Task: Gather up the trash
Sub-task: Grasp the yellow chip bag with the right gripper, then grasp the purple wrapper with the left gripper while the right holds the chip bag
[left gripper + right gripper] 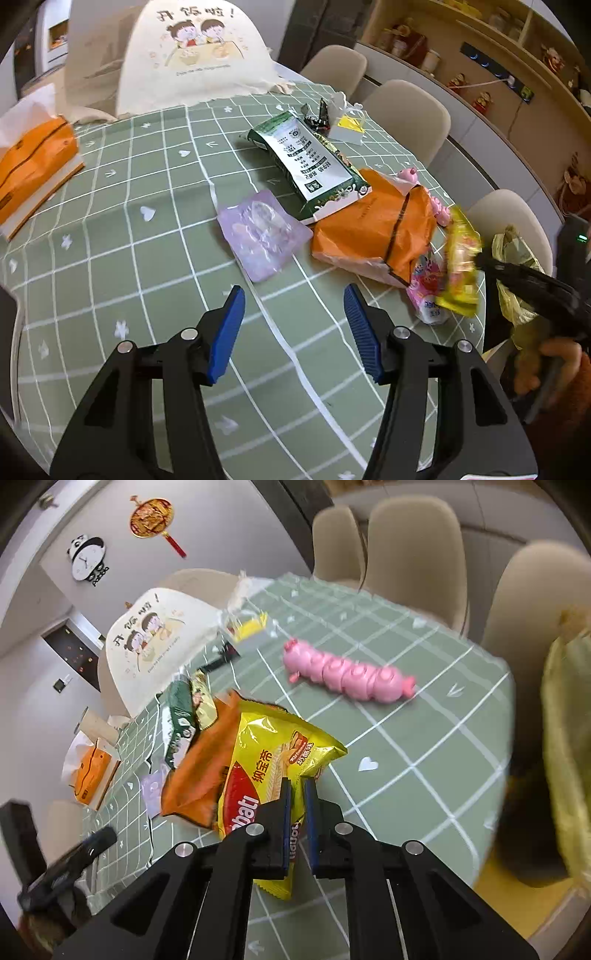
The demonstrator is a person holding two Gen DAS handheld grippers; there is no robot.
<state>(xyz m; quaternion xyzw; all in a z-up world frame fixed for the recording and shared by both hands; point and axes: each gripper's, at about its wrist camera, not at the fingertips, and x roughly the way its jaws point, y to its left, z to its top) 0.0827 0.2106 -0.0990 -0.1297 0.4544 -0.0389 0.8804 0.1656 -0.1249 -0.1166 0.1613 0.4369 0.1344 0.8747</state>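
Observation:
My right gripper (pixel 297 786) is shut on a yellow snack wrapper (pixel 273 760) and holds it above the green checked tablecloth (pixel 424 746); it also shows in the left wrist view (pixel 461 258). My left gripper (pixel 293 295) is open and empty over the cloth. Ahead of it lie a purple pouch (pixel 262 236), an orange wrapper (pixel 373 229), a green-and-white bag (pixel 310 166) and a pink-and-white wrapper (pixel 428 291). A yellowish trash bag (pixel 513 266) hangs past the table's right edge and shows at the right of the right wrist view (pixel 569 738).
A pink caterpillar toy (pixel 347 675) lies on the cloth. An orange tissue box (pixel 33 166) stands at the far left. A small yellow-and-white gift box (pixel 347 125) and dark wrappers (pixel 317 118) lie at the back. Beige chairs (pixel 406 114) ring the table.

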